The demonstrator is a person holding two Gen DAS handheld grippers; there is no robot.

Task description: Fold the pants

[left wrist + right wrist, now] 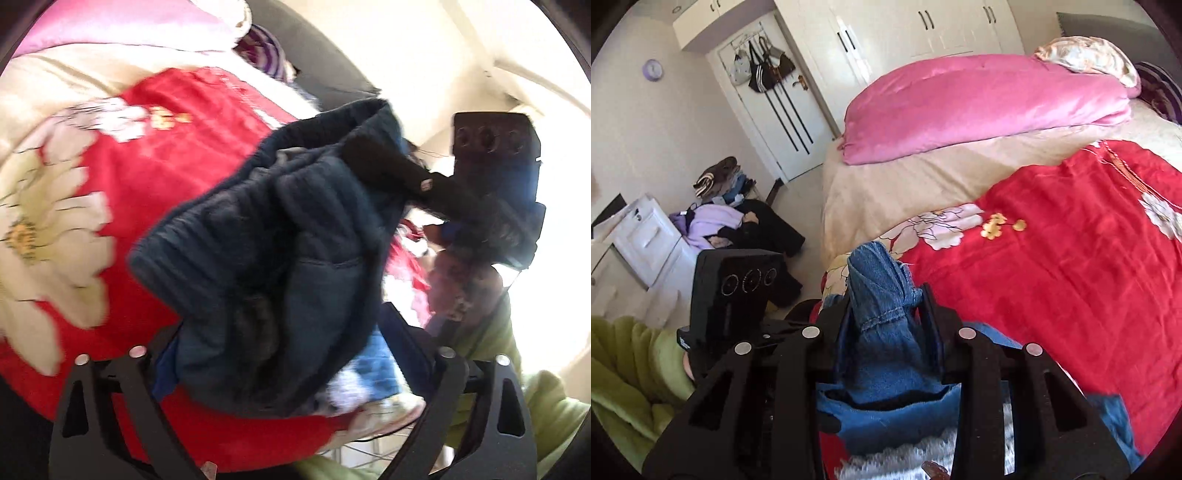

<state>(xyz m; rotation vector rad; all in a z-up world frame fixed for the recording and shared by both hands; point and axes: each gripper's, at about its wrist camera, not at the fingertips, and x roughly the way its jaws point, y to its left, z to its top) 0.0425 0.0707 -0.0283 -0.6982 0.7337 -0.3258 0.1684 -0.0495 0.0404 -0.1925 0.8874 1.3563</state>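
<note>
A bunch of blue denim pants (875,280) hangs over the red flowered blanket (1071,266) on the bed. My right gripper (886,302) is shut on a gathered fold of the denim, which sticks up past the fingertips. In the left wrist view the pants (280,236) look dark and hang in a crumpled mass, and the right gripper (373,147) pinches their upper edge. My left gripper (295,354) stands wide, with the lower part of the pants between its fingers; I see no pads pressing on the cloth. The picture is blurred.
A pink quilt (979,99) and beige sheet (905,177) cover the far bed. A green sleeve (635,369) is at lower left. Piled clothes (731,214) and a white cabinet (653,240) stand on the floor by the door (775,110) and wardrobe (923,29).
</note>
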